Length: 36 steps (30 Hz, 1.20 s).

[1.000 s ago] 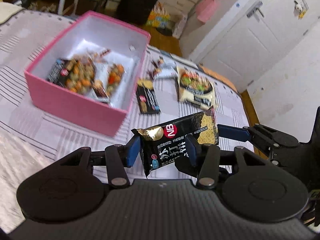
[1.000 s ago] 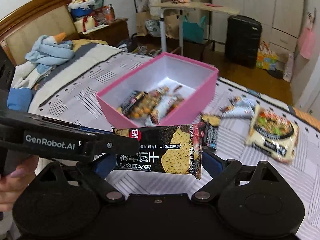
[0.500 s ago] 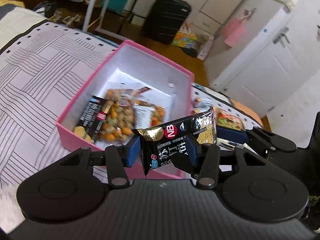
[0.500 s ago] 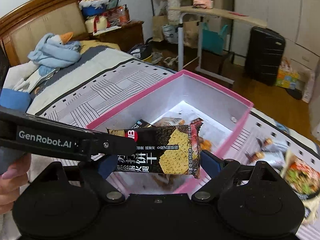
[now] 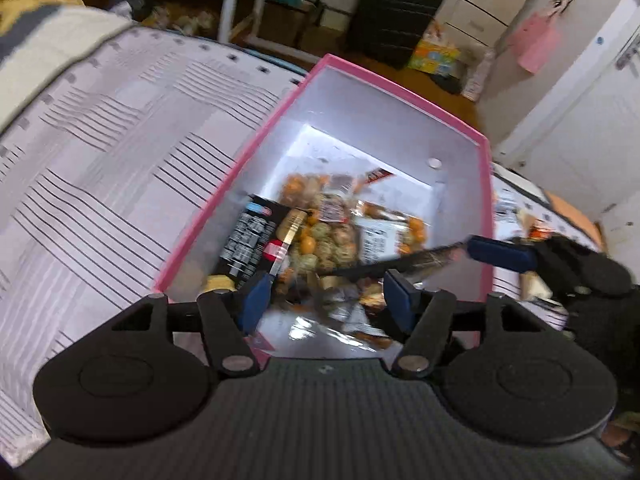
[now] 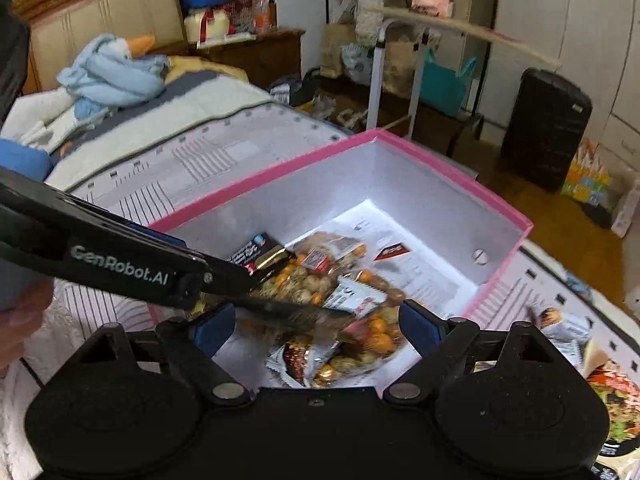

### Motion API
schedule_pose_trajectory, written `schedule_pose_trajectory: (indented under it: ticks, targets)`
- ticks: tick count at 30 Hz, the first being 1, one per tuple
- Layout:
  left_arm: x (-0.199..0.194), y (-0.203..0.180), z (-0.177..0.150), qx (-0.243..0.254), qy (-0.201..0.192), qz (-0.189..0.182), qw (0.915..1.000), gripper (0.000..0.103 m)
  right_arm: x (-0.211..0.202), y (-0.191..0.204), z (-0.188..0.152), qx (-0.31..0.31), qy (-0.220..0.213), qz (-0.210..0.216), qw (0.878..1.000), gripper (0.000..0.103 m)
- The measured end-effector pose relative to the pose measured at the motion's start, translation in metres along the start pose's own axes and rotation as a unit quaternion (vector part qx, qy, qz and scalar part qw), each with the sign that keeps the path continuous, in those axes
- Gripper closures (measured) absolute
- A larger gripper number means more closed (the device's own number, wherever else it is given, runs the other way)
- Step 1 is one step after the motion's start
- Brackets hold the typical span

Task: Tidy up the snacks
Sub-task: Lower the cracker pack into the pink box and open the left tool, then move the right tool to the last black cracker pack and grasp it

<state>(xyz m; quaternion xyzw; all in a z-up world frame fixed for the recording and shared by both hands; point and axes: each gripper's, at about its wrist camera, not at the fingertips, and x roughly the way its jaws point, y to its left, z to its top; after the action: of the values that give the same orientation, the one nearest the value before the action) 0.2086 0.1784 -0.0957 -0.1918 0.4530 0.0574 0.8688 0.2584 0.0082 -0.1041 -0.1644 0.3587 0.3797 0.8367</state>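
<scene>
Both sets of tongs, the left gripper (image 5: pixel 326 300) and right gripper (image 6: pixel 316 320), stand wide above the pink cardboard box (image 6: pixel 500 196); between them a blurred black cracker packet (image 6: pixel 296 312) drops edge-on and may land propped on the snacks below.

Pink box (image 5: pixel 400 92): matt card, smooth white inner walls. Snack packets (image 6: pixel 340 280): glossy, crinkled film. Bedcover (image 5: pixel 100 168): matt woven cloth. Headboard (image 6: pixel 100 12): polished wood, padded panels. Suitcase (image 6: pixel 544 128): ribbed hard plastic.
</scene>
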Motion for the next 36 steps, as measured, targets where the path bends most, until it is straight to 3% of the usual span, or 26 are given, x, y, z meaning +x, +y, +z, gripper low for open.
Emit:
schedule_pose_trajectory:
  ticks: [2, 9, 13, 17, 22, 26, 29, 33, 36]
  targets:
    - [-0.009, -0.004, -0.003, 0.006, -0.021, 0.010, 0.9997, 0.041, -0.021, -0.006, -0.001, 0.004, -0.013, 0.001, 1.000, 0.011]
    - [-0.049, -0.024, -0.007, 0.042, -0.052, -0.015, 0.9977, 0.043, -0.093, -0.029, -0.021, 0.015, -0.057, -0.021, 0.998, 0.011]
    - [-0.065, -0.047, -0.014, 0.075, -0.054, -0.021, 0.9955, 0.043, -0.121, -0.046, -0.033, 0.028, -0.058, -0.041, 0.997, 0.011]
    - [-0.078, -0.075, -0.024, 0.103, -0.054, -0.048, 0.9921, 0.045, -0.139, -0.071, -0.045, 0.070, -0.040, -0.026, 0.996, 0.012]
    - [-0.077, -0.118, -0.048, 0.130, -0.048, -0.071, 0.9878, 0.050, -0.132, -0.104, -0.063, 0.154, -0.033, 0.014, 0.987, 0.026]
    - [-0.063, -0.149, -0.078, 0.144, -0.052, -0.059, 0.9865, 0.052, -0.113, -0.119, -0.079, 0.186, -0.019, 0.029, 0.982, 0.037]
    - [-0.046, -0.167, -0.098, 0.136, -0.058, -0.049, 0.9878, 0.052, -0.093, -0.130, -0.092, 0.203, -0.006, 0.041, 0.978, 0.039]
    - [-0.015, -0.187, -0.122, 0.133, -0.088, -0.004, 0.9871, 0.052, -0.073, -0.139, -0.102, 0.202, 0.003, 0.046, 0.978, 0.039]
    - [0.011, -0.194, -0.132, 0.141, -0.078, 0.007, 0.9870, 0.052, -0.060, -0.143, -0.102, 0.203, 0.005, 0.066, 0.977, 0.039]
